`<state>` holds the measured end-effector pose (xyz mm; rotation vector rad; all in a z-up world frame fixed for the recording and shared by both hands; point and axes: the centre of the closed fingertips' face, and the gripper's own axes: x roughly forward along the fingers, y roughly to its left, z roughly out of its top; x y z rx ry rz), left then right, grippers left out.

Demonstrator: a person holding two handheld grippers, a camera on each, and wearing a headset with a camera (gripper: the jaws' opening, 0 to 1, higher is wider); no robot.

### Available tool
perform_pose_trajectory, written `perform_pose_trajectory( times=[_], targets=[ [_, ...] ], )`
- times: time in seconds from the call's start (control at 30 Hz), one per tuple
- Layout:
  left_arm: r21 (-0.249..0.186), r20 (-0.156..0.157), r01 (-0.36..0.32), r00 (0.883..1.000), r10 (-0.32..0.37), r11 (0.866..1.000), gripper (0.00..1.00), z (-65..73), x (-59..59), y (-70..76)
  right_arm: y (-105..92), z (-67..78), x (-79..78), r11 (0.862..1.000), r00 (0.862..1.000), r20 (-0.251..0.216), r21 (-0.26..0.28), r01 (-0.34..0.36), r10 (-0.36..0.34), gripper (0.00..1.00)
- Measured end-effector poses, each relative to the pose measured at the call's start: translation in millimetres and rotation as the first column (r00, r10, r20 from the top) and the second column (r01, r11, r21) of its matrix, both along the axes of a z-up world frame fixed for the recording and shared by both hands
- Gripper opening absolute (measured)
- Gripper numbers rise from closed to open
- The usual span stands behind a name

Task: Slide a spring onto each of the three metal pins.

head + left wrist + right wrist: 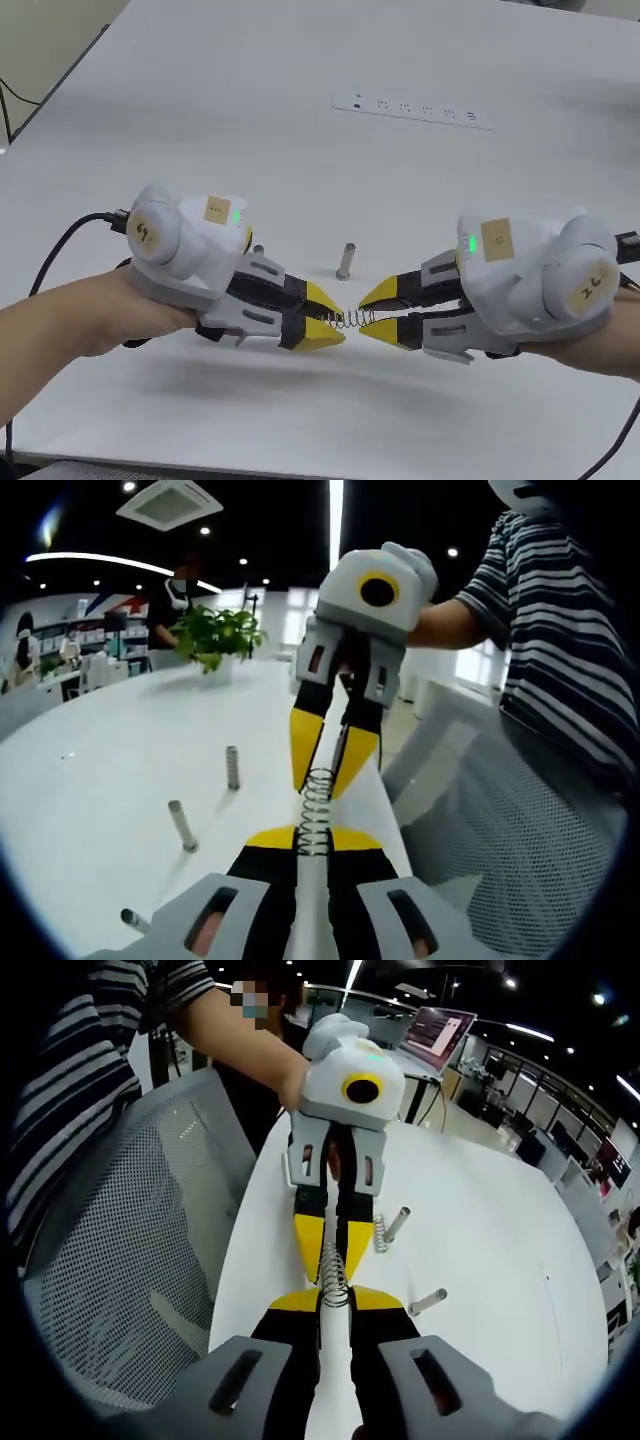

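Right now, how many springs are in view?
2: one spring gripped between left gripper and right gripper; a second spring upright behind a bare pin. Others may be hidden.

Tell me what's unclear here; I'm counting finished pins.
Head view: the left gripper hides most of one pin.
Left gripper view: the far pin is too small to tell whether it is loaded.
Left gripper view: the near pin is partly hidden by the gripper's body.

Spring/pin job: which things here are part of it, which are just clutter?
Job:
- spring, held between left gripper and right gripper
- sprung pin
- bare pin
- third pin

Clutter:
- power strip
- plant
- laptop
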<state>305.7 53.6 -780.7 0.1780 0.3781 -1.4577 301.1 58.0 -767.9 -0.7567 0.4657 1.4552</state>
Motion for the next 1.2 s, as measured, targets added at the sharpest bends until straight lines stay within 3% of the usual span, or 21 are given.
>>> perform_pose_trajectory(
  times=[0.1, 0.23, 0.7, 1.2],
  targets=[
    [0.002, 0.006, 0.001, 1.0, -0.002, 1.0, 0.03, 0.1, -0.4, -0.4, 1.4, 2.4, -0.7, 1.0, 1.0, -0.01, 0.012, -0.001, 0.001, 0.07],
    [-0.001, 0.006, 0.002, 1.0, -0.002, 1.0, 0.03, 0.2, -1.5, -1.6, 13.7, 17.5, -4.9, 0.994, 0.997, -0.073, 0.107, 0.019, -0.012, 0.07],
    [0.002, 0.023, -0.008, 1.0, 0.008, 1.0, 0.03, 3.3, 2.5, -5.9, 35.9, 27.1, -2.2, 0.983, 0.999, -0.032, 0.185, 0.019, -0.014, 0.07],
    [0.004, 0.025, 0.0, 1.0, 0.0, 1.0, 0.03, 6.8, 1.5, -7.9, 41.1, 32.1, -1.7, 0.974, 0.999, -0.018, 0.223, 0.03, -0.027, 0.07]
  ],
)
